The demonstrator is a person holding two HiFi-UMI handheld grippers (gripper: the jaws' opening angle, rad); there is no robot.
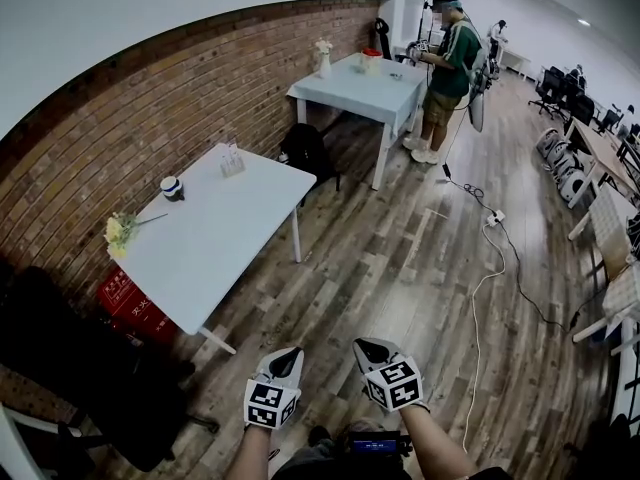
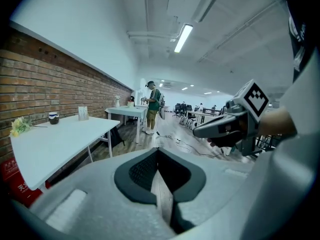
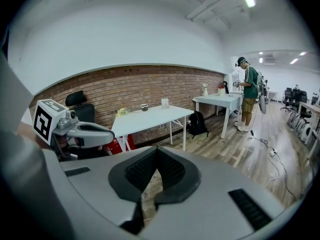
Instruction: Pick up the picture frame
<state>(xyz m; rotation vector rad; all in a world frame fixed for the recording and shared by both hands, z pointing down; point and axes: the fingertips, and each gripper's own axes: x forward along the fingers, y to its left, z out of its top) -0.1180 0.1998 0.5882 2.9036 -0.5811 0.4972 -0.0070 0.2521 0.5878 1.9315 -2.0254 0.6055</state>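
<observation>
The picture frame is a small upright stand on the far end of the nearer white table, close to the brick wall. It also shows in the left gripper view as the picture frame and in the right gripper view as the picture frame. My left gripper and right gripper are side by side over the wooden floor, well short of the table. Both are shut with nothing in them. The left gripper and right gripper have their jaws together.
A dark cup and yellow flowers lie on the same table. A black chair and a red box stand at the left. A backpack, a second table, a person and a floor cable lie beyond.
</observation>
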